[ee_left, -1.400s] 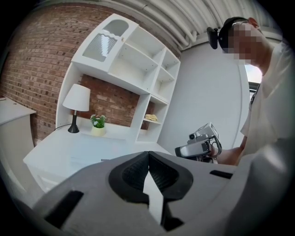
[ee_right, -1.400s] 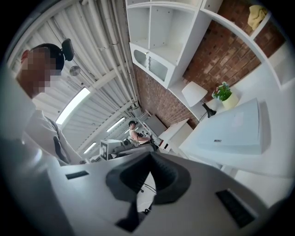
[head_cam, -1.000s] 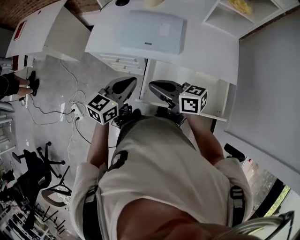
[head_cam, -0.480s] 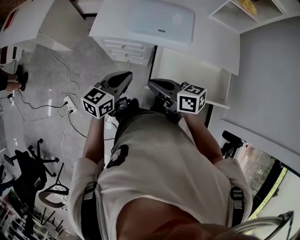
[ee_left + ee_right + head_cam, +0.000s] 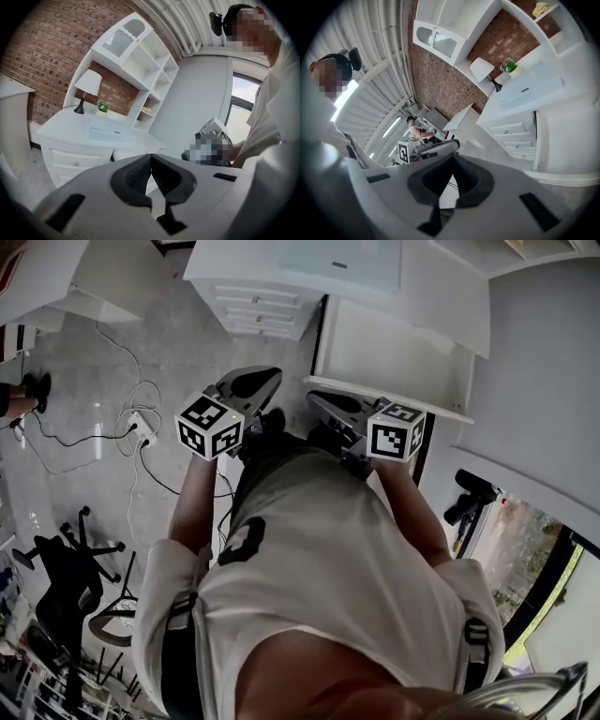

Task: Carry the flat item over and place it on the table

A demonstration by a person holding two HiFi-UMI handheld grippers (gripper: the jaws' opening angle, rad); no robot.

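Left gripper (image 5: 274, 376), right gripper (image 5: 312, 397) advanced, closed, side-by-side

Pale short-sleeved T-shirt (image 5: 328, 559), black logo (image 5: 242, 542)

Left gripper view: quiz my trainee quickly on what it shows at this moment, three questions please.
1. True or false: the left tongs are shut with nothing between them.
2. The flat item lies on: A the floor, B the white desk, C a chair.
3. Fill in: next to the lamp on the desk stands a small potted ____.
Key: 1 true; 2 B; 3 plant.
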